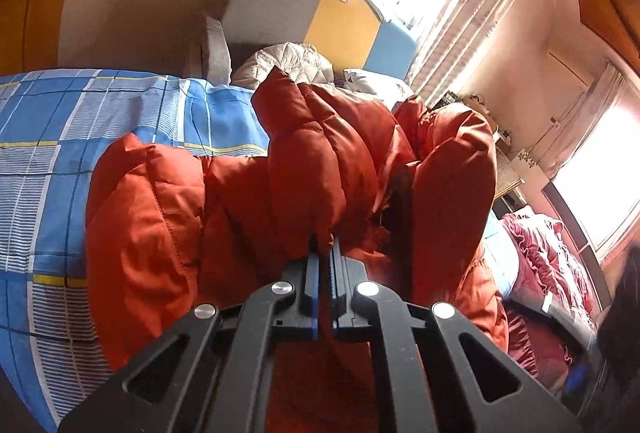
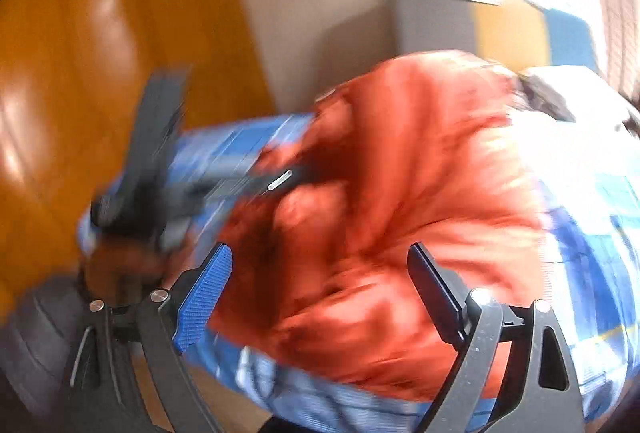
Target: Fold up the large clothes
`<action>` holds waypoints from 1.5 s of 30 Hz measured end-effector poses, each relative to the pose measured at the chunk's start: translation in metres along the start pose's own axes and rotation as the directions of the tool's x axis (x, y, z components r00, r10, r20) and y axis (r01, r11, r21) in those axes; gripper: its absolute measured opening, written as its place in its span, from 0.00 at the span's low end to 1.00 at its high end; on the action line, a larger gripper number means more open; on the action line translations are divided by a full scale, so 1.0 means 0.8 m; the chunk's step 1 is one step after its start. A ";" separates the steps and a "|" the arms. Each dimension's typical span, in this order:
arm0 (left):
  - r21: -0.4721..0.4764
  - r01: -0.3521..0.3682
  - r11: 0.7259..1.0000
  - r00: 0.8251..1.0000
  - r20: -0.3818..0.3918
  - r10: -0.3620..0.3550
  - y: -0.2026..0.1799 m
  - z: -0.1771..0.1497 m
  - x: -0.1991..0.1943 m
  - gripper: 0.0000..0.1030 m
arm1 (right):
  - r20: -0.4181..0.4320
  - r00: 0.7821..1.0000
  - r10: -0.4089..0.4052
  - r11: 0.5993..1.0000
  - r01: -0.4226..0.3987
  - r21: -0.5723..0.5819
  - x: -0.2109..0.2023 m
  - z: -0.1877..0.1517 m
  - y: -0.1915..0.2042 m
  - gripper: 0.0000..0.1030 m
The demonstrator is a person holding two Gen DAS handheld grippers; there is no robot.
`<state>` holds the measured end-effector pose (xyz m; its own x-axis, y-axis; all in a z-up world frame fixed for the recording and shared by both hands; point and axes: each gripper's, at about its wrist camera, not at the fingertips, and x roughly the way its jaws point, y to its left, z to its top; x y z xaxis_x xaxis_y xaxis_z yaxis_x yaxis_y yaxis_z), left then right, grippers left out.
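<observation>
Left gripper (image 1: 325,245) pinches the jacket (image 1: 304,169) at its near edge; right gripper (image 2: 320,289) gapes empty above the jacket: pinch a matching edge, then lift evenly

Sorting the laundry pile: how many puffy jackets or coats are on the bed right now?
2, maybe more hidden: the orange puffer jacket in the middle of the blue checked bedspread, pinched by the left gripper, and a white quilted one behind it.
</observation>
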<state>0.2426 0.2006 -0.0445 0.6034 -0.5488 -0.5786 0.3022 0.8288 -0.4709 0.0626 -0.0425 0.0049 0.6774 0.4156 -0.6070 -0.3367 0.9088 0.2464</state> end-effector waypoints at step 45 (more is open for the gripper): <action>-0.058 -0.232 0.971 0.973 -0.003 0.233 0.008 -0.070 0.006 0.12 | -0.191 0.960 -0.203 0.978 0.210 0.016 0.116 0.105 -0.051 0.20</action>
<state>0.2059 0.1968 -0.0876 0.6549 -0.3413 -0.6743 0.1103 0.9258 -0.3615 0.1945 -0.0375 0.0021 0.5937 0.2071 -0.7776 -0.1763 0.9763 0.1254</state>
